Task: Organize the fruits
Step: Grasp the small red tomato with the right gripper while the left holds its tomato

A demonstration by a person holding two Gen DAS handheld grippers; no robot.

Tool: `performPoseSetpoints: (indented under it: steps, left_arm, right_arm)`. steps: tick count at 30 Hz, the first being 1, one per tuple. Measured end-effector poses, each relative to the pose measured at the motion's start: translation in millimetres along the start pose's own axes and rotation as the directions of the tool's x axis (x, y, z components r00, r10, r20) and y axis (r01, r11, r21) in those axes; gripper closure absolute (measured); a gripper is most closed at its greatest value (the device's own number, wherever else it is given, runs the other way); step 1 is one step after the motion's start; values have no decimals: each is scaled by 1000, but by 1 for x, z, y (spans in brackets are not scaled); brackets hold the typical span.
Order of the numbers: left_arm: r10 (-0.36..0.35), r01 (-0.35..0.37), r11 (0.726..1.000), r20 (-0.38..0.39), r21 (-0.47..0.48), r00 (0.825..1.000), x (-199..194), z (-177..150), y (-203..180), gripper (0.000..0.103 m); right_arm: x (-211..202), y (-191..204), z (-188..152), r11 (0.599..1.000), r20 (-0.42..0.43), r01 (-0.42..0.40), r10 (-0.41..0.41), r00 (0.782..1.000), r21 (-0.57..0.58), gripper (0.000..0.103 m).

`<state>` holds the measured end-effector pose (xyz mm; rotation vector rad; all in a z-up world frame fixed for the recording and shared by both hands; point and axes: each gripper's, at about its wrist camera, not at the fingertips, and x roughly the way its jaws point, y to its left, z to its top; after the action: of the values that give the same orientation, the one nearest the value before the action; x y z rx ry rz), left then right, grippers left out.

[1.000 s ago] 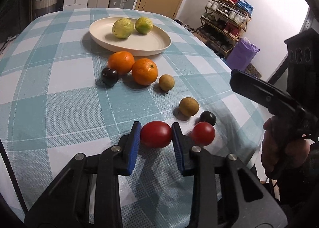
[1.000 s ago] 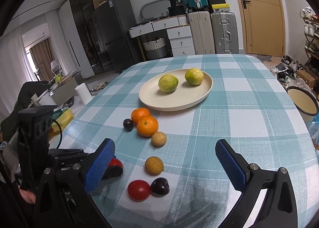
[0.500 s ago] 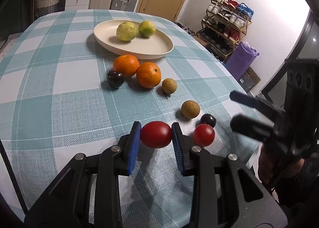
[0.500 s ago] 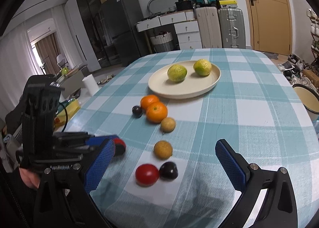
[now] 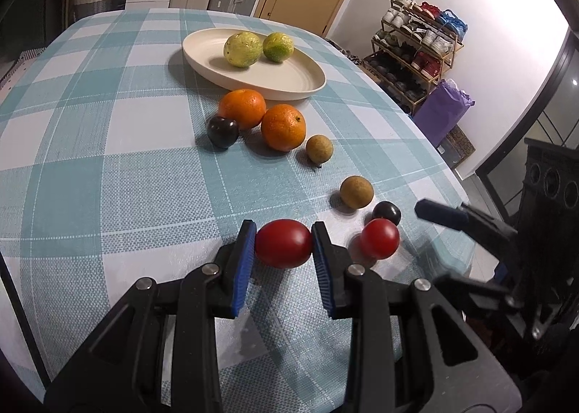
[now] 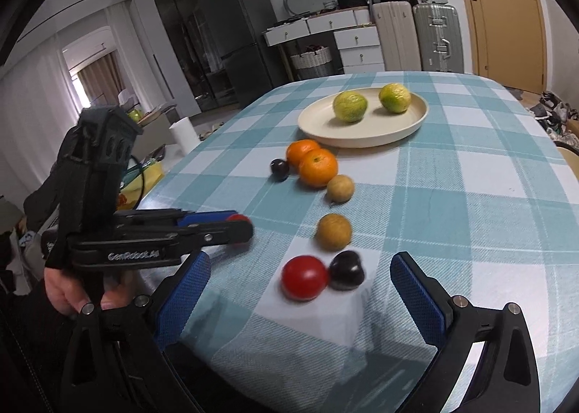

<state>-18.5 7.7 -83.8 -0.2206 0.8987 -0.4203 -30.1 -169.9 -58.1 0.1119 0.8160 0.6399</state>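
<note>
My left gripper (image 5: 284,250) is shut on a red tomato (image 5: 283,243) near the table's front edge; it also shows in the right wrist view (image 6: 231,223). My right gripper (image 6: 300,301) is open and empty, just short of a second red tomato (image 6: 304,277) and a dark plum (image 6: 346,270). A cream plate (image 5: 300,78) at the back holds two green fruits (image 5: 242,49). Two oranges (image 5: 283,127), another dark plum (image 5: 222,131) and two small brown fruits (image 5: 356,192) lie in a loose line on the cloth.
The table has a teal and white checked cloth (image 5: 108,160). Its front and right edges are close to both grippers. A shoe rack (image 5: 416,47) and a purple bag (image 5: 443,111) stand beyond the right edge. Suitcases and drawers stand behind the table.
My right gripper has moved closer to the second tomato and plum. My left gripper keeps its hold on the tomato and has moved slightly forward.
</note>
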Motion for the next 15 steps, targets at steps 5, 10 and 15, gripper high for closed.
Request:
performPoseSetpoints:
  steps: [5, 10, 15]
  left_arm:
    - [0, 0, 1000, -3, -7, 1000, 1, -1, 1, 75]
    - [-3, 3, 1000, -3, -16, 1000, 1, -3, 3, 75]
    - [-3, 3, 1000, -1, -22, 1000, 1, -3, 5, 75]
  right_arm:
    - [4, 4, -7, 999, -21, -41, 42, 999, 30, 10]
    - [8, 4, -10, 996, -40, -58, 60, 997, 63, 22]
    - [11, 4, -8, 997, -45, -33, 36, 998, 64, 25]
